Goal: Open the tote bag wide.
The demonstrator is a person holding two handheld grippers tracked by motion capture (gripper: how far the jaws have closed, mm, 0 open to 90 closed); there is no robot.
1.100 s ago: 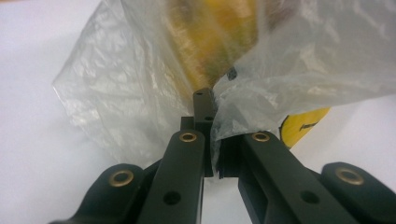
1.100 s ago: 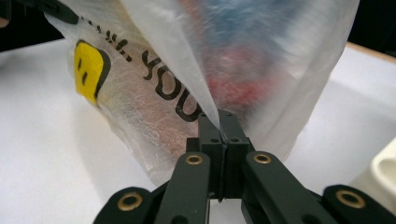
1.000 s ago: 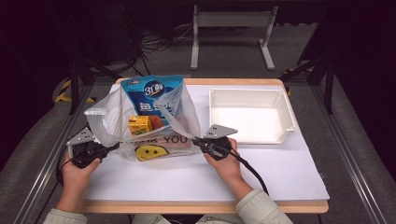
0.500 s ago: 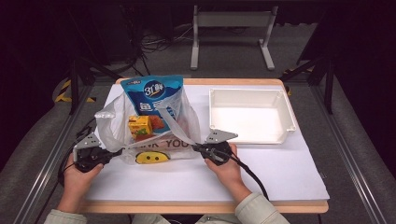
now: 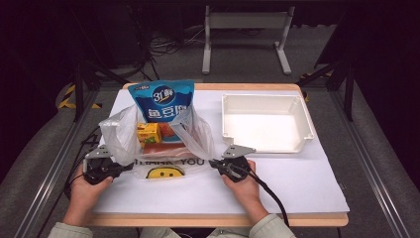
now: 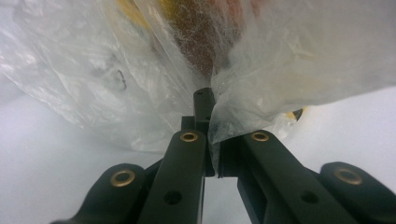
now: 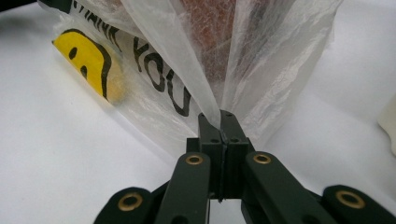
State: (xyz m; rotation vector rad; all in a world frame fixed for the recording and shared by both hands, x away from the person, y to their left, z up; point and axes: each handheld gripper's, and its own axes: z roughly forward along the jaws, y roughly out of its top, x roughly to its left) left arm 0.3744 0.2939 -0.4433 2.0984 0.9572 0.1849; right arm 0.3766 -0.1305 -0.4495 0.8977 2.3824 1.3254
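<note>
Two tongs grip the same clear plastic bag from opposite sides, low over the white sheet that covers the table. The left tongs are clenched on a fold of film at the bag's left side, seen pinched between the black jaws in the left gripper view, where the film spreads up and away on both sides. The right tongs are clenched on a gathered pleat at the bag's right side; in the right gripper view that pleat rises straight from the closed tips. The bag stands at the left half of the table, its printed front with a yellow smiley lying flat on the sheet toward the person. Out of its open mouth rises a blue snack packet, with a yellow box and a reddish pack lower inside. A white tray sits to the right, near but apart from the bag, a strip of bare sheet between them. Its far rim lies close to the table's back edge. Bare sheet runs along the near edge between the two hands and widens at the near right corner, in front of the tray.
</note>
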